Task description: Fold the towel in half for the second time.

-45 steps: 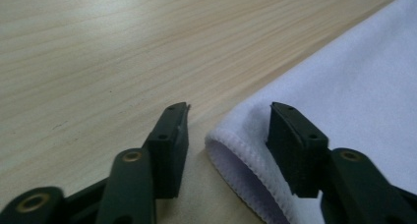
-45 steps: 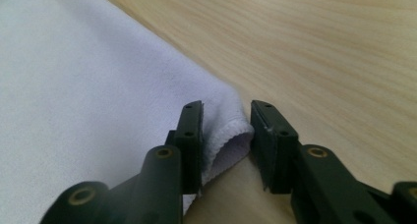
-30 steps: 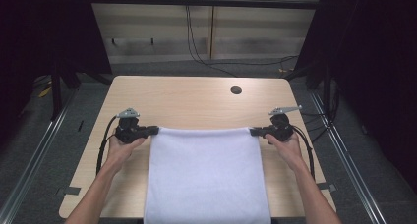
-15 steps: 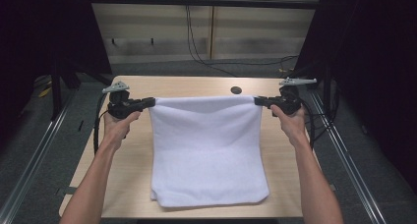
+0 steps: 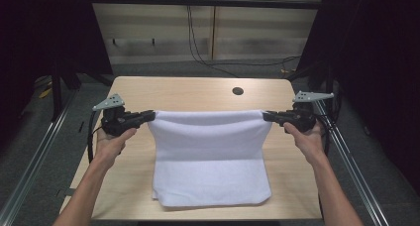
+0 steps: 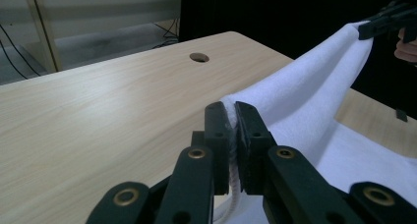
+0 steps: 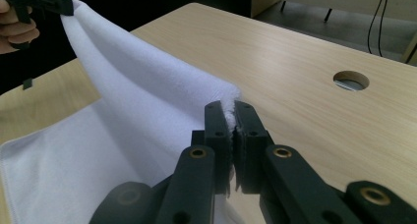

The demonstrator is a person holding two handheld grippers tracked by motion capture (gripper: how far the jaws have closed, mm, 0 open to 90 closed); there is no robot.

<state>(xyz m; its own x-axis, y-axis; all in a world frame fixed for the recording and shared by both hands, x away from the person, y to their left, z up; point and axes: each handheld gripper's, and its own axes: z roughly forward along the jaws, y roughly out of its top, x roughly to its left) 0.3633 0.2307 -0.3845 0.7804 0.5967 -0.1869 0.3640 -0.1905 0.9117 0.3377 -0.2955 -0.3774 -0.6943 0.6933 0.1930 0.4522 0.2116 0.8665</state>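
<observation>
The left gripper (image 5: 148, 116) has its fingers clamped on one upper corner of the white towel (image 5: 210, 161), and the right gripper (image 5: 270, 116) pinches the opposite corner. The held edge runs side to side above the desk (image 5: 188, 89), sagging slightly; the towel hangs down from it, its lower part lying flat toward the near edge.

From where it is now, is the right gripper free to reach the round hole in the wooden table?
Probably not: the right gripper is shut on a corner of the white towel, though the bare table toward the round hole looks unobstructed.
</observation>
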